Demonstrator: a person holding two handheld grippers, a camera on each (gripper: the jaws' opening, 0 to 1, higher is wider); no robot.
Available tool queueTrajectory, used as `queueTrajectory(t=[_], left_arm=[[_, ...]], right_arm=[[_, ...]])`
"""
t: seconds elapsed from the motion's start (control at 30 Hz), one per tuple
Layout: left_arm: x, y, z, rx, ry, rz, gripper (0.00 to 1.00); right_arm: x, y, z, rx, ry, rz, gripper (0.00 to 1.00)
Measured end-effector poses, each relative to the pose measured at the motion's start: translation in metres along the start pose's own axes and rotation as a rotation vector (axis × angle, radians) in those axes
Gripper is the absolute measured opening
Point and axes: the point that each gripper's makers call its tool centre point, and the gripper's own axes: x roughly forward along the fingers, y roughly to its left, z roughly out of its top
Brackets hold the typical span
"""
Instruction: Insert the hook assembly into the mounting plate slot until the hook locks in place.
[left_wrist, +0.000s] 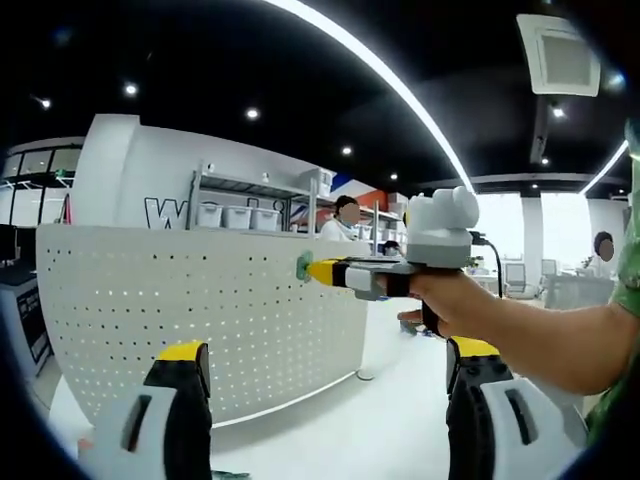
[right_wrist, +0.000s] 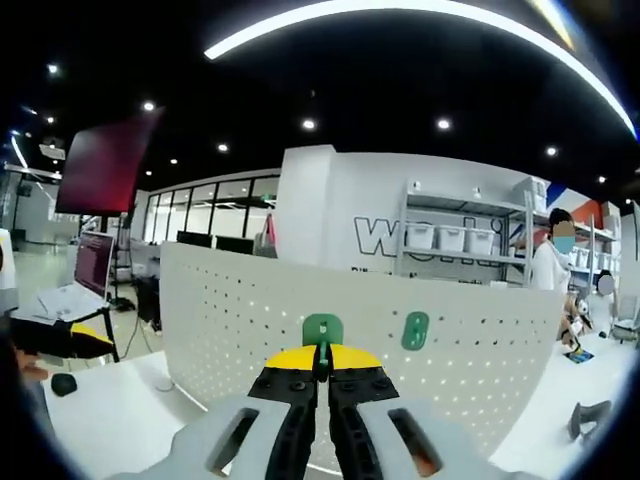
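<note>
My right tongs (right_wrist: 322, 372) are closed almost fully on the green hook assembly (right_wrist: 322, 330), whose rounded tab stands up just past the yellow tips and sits against the face of the white perforated mounting plate (right_wrist: 240, 320). A second green hook (right_wrist: 415, 331) is already on the plate, just to the right of the one I grip and at about the same height. In the left gripper view my right tongs (left_wrist: 312, 268) reach in from the right, the green piece touching the plate near its top edge. My left tongs (left_wrist: 330, 375) stand wide open with nothing between them, well in front of the plate's lower half. The plate stands upright on the white desk (left_wrist: 370, 425), and bare desk stretches in front of the plate and beyond its right end.
</note>
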Motion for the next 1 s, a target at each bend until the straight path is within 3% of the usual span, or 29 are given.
queueTrajectory(t=[0.37,0.8,1.0], left_arm=[[-0.002,0.013,-0.007,-0.016,0.007,-0.073,1.00],[-0.009,0.034,-0.012,-0.063,0.009,-0.157,1.00],[-0.014,0.041,-0.016,-0.045,0.026,-0.180,1.00]], right_arm=[[0.032,-0.020,-0.002,0.008,0.010,-0.056,0.01],[0.053,-0.031,-0.007,0.013,0.016,-0.093,0.01],[0.059,-0.036,-0.006,0.026,0.010,-0.114,0.01]])
